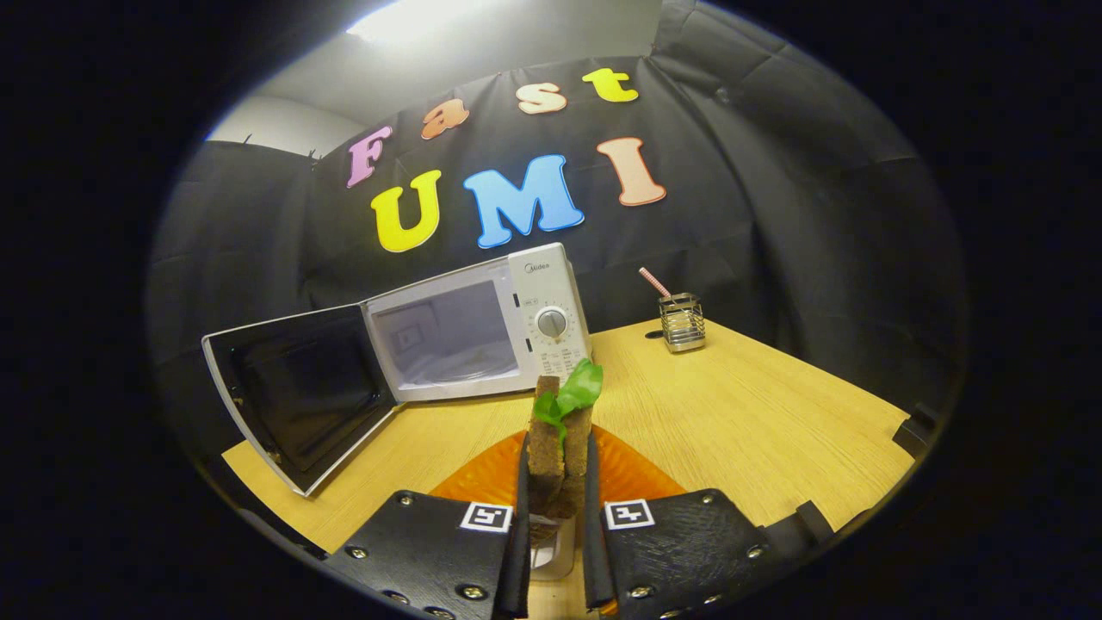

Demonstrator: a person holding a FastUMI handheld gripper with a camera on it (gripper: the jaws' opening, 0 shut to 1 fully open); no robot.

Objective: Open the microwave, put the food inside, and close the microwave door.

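Observation:
My gripper (555,482) is shut on a sandwich (558,430) of two brown bread slices with a green lettuce leaf sticking out at the top, held upright between both fingers. Below it lies an orange plate (628,469) on the wooden table (758,413). Beyond the sandwich and a little left stands a white microwave (482,323) with a round dial on its right panel. Its door (301,392) is swung wide open to the left, and the light cavity with the glass turntable is in sight.
A small wire holder (682,323) with a striped straw stands at the back of the table, right of the microwave. Black cloth walls close the booth behind and at both sides. The table's right edge runs near the wall.

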